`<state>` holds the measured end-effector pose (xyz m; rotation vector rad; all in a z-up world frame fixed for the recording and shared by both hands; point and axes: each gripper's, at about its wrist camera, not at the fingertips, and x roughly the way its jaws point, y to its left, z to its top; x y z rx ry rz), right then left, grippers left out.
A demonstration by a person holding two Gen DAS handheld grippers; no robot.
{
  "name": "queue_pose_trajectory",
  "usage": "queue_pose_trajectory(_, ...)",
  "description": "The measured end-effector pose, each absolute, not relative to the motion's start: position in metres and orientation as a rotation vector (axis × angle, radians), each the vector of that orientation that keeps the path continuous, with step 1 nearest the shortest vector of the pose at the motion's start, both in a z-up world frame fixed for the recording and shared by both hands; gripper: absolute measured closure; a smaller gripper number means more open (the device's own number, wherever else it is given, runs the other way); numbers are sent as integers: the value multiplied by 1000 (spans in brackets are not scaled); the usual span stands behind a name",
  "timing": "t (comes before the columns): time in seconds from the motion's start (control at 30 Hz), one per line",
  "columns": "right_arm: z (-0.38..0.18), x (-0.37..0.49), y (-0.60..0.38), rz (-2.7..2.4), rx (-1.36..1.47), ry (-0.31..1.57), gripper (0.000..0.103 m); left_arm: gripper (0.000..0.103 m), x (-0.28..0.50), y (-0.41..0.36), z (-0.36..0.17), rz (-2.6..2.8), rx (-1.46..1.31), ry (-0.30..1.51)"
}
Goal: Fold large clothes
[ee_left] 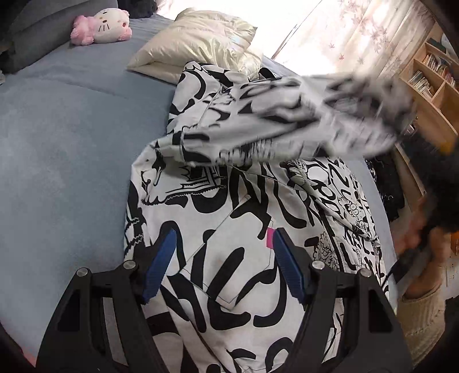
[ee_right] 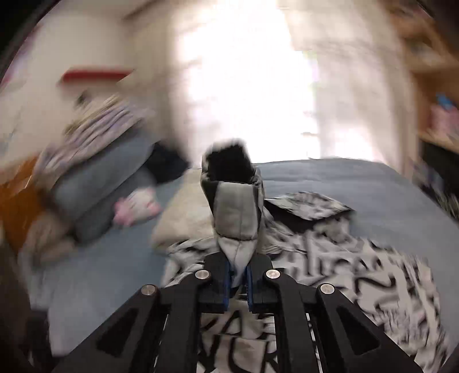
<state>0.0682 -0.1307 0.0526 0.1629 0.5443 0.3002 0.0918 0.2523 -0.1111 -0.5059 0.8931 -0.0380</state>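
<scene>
Right gripper [ee_right: 238, 275] clamped on sleeve [ee_right: 233, 212] of b&w jacket [ee_left: 243, 229], sleeve lifted at 12 o'clock. Left gripper [ee_left: 222, 262] jaws apart, nothing between, over jacket on bed [ee_left: 71, 143]. Cream pillow [ee_left: 195, 43] beyond, plush toy [ee_left: 103, 25] at 11.

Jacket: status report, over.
Left gripper open over jacket. Right gripper shut on sleeve, lifted. Pillow beyond the hood.
</scene>
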Motion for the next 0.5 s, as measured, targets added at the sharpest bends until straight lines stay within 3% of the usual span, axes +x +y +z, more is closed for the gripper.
queue_pose_trajectory(0.03,29,80,-146,236,205,665,66,36,92,254,-111,-39,-505,894)
queue_pose_trajectory(0.1,-21,97,-171,183,274,905,50,36,93,257,-110,-40,-498,895)
queue_pose_trajectory(0.2,-76,96,-200,144,319,1098,50,36,101,263,-106,-28,-461,894)
queue_pose_trajectory(0.3,-88,88,-221,137,331,1108,50,36,118,273,-102,-9,-413,895)
queue_pose_trajectory(0.5,-78,110,-245,180,388,1039,28,36,186,293,-107,10,-368,946)
